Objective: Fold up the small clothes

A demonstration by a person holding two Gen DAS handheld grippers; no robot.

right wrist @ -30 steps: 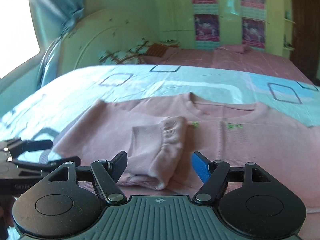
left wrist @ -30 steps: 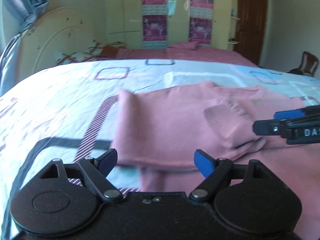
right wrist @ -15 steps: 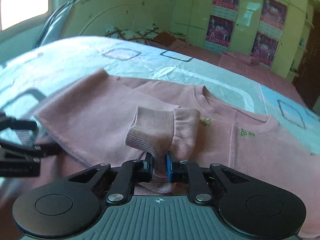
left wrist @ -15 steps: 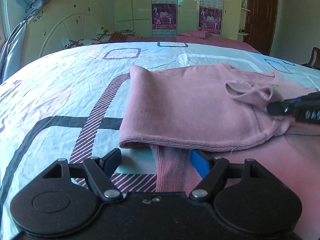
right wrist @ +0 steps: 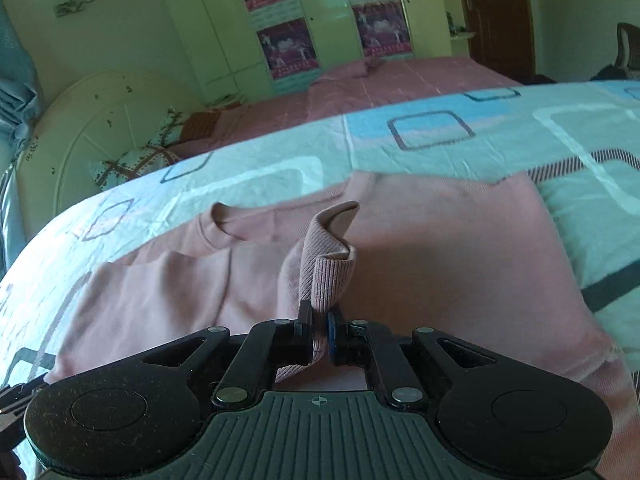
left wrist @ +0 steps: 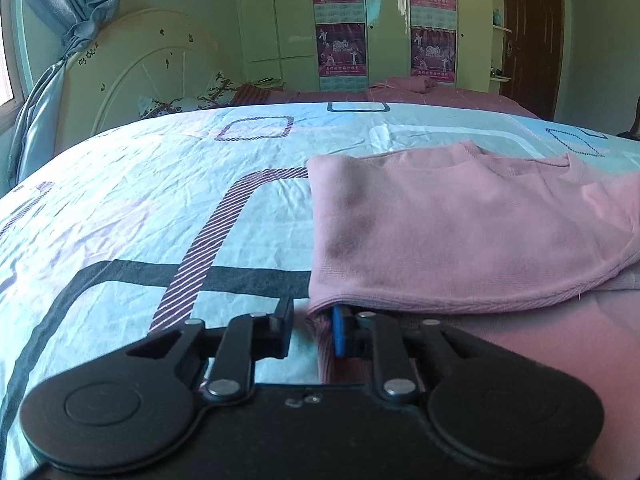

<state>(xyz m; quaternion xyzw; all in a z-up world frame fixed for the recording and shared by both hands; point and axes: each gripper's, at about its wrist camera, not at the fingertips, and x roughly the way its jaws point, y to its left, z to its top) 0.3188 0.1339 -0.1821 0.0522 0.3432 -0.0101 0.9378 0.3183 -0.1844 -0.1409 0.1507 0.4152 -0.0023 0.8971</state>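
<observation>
Ribbed cuff (right wrist: 326,276) now lifted off pink sweater (right wrist: 440,280), pinched in right tool (right wrist: 319,330); left tool (left wrist: 310,330) just closing on hem.

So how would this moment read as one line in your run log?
stage: folding pink sweater on bed | left gripper: just closed on sweater hem | right gripper: shut on sleeve cuff, cuff lifted

The right gripper (right wrist: 320,334) is clamped on the ribbed cuff (right wrist: 326,280) of a pink sweater (right wrist: 440,280), lifting it above the body of the garment. The sweater lies spread on a bed (right wrist: 500,136) with a pale blue patterned sheet, its neckline (right wrist: 224,222) to the far left. Beyond, a second bed with a pink cover (right wrist: 400,80) stands before green wardrobe doors with posters (right wrist: 288,46).
</observation>
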